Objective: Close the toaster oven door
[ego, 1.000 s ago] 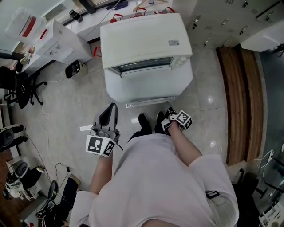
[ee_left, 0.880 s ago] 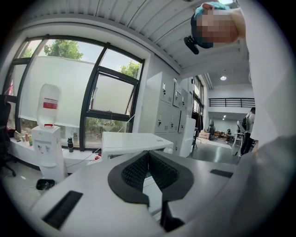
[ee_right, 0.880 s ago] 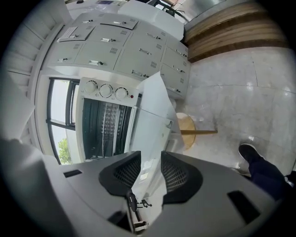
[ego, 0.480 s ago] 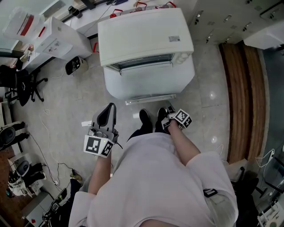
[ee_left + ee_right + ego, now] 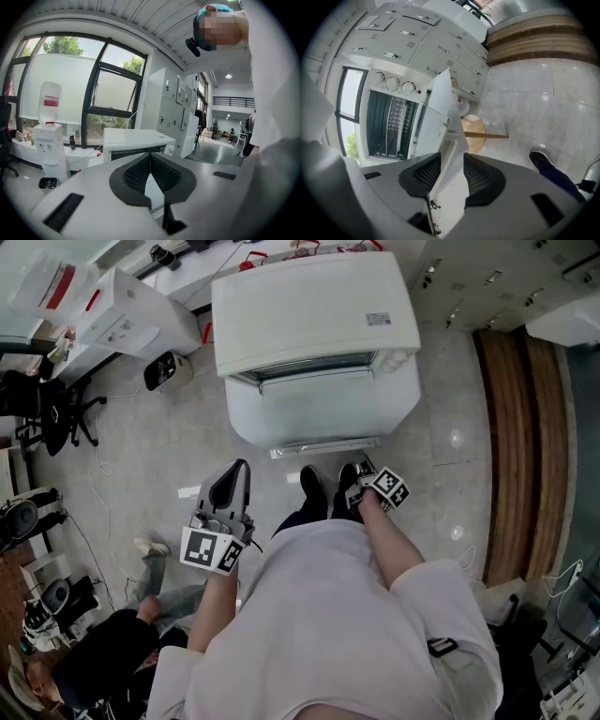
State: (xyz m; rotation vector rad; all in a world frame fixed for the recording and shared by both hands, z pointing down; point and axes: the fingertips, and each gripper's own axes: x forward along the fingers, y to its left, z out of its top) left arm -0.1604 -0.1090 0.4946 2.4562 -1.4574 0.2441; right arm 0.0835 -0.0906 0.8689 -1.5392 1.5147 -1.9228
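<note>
The white toaster oven [image 5: 314, 306] stands ahead of me with its door [image 5: 323, 413] swung open towards me, the handle bar [image 5: 323, 446] at its near edge. My right gripper [image 5: 361, 474] is at the door's near right corner. In the right gripper view the door panel [image 5: 443, 117] runs between the pads of my right gripper [image 5: 453, 161], whose jaws have just been opening; I see no squeeze on it. Beyond it are the oven's rack cavity [image 5: 389, 124] and knobs [image 5: 393, 83]. My left gripper [image 5: 232, 476] hangs left of the door, shut and empty [image 5: 150, 157].
A water dispenser [image 5: 131, 320] and an office chair [image 5: 47, 409] stand at the left. A person crouches on the floor at the lower left [image 5: 103, 652]. A wooden strip [image 5: 525, 427] runs along the right. A round wooden stool [image 5: 473, 133] sits beside the oven.
A crouching person has come into view at the lower left. The right gripper has sunk slightly by the door's corner. The left gripper and the door have not moved.
</note>
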